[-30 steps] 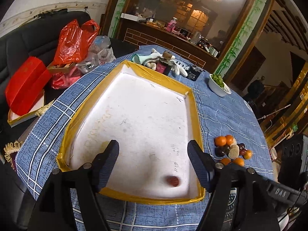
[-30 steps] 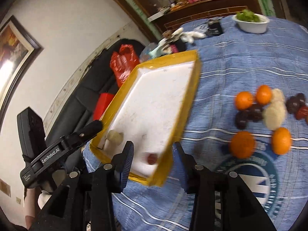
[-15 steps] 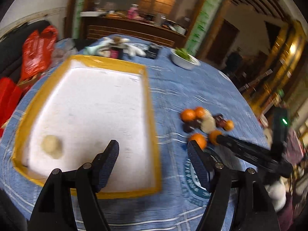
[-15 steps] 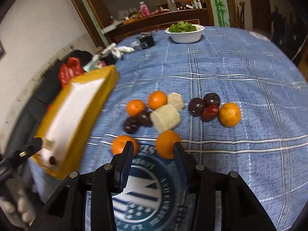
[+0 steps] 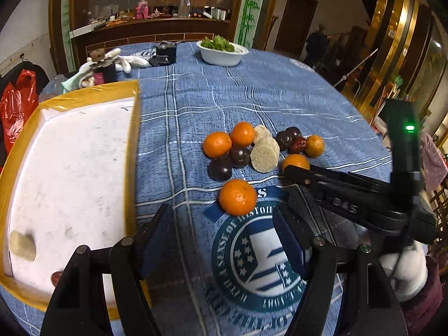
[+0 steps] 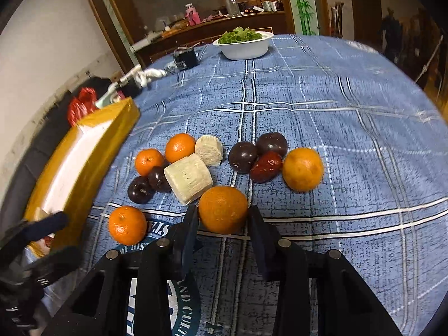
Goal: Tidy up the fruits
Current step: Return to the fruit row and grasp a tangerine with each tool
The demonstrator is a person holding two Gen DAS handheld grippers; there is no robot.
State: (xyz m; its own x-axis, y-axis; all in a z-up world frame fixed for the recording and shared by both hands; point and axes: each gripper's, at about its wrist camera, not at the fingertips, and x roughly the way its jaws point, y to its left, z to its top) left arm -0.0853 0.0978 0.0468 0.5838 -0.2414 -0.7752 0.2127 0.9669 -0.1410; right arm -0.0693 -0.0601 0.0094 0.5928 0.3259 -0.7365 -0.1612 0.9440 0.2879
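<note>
Several oranges, dark round fruits, pale cut chunks and a red jujube lie in a cluster on the blue cloth (image 6: 350, 117). My right gripper (image 6: 223, 219) points down at the nearest orange (image 6: 223, 209). Its jaws are closing, and both pads touch the sides of the fruit, which rests on the cloth. In the left wrist view this same orange (image 5: 295, 160) peeks out from behind the right gripper's fingers (image 5: 296, 170). My left gripper (image 5: 221, 225) is open and holds nothing. It hangs just short of another orange (image 5: 237, 196). The white tray with a yellow rim (image 5: 131, 140) holds a pale chunk (image 5: 22, 245) and a jujube (image 5: 57, 277).
A white bowl of greens (image 5: 221, 53) stands at the far side of the table. White gloves, a dark jar (image 5: 105, 70) and a black box (image 5: 165, 53) sit behind the tray. A red bag (image 5: 16, 103) lies off the table on the left. A gloved hand (image 5: 403, 268) holds the right gripper.
Both views swung from the tray to the fruit cluster. The right gripper came down to the nearest orange and its jaws narrowed around it. The left gripper stayed open.
</note>
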